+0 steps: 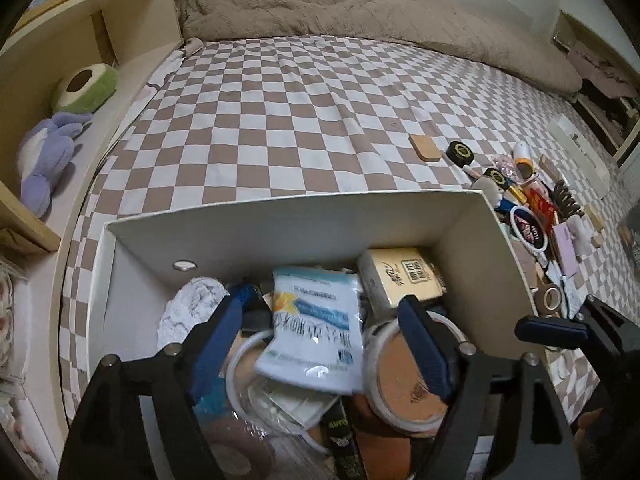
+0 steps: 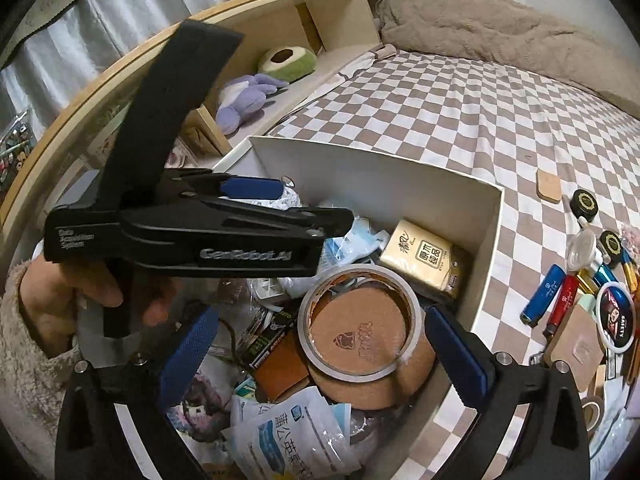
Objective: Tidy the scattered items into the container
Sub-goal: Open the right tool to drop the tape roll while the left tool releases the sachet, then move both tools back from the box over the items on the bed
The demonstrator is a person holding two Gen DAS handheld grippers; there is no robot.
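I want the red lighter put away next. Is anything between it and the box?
Yes. The red lighter lies outside on the bed, and the box's upright right wall stands between it and the inside, so it must go over the rim.

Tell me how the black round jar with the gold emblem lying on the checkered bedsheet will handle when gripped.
The black round jar looks rigid, so it should not deform between the fingers. Its curved side could slip or roll on the bedsheet if pushed. It is probably light, being small beside the box.

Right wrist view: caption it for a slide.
Open right gripper hovers over tape roll in the cluttered white box on a checkered bed.
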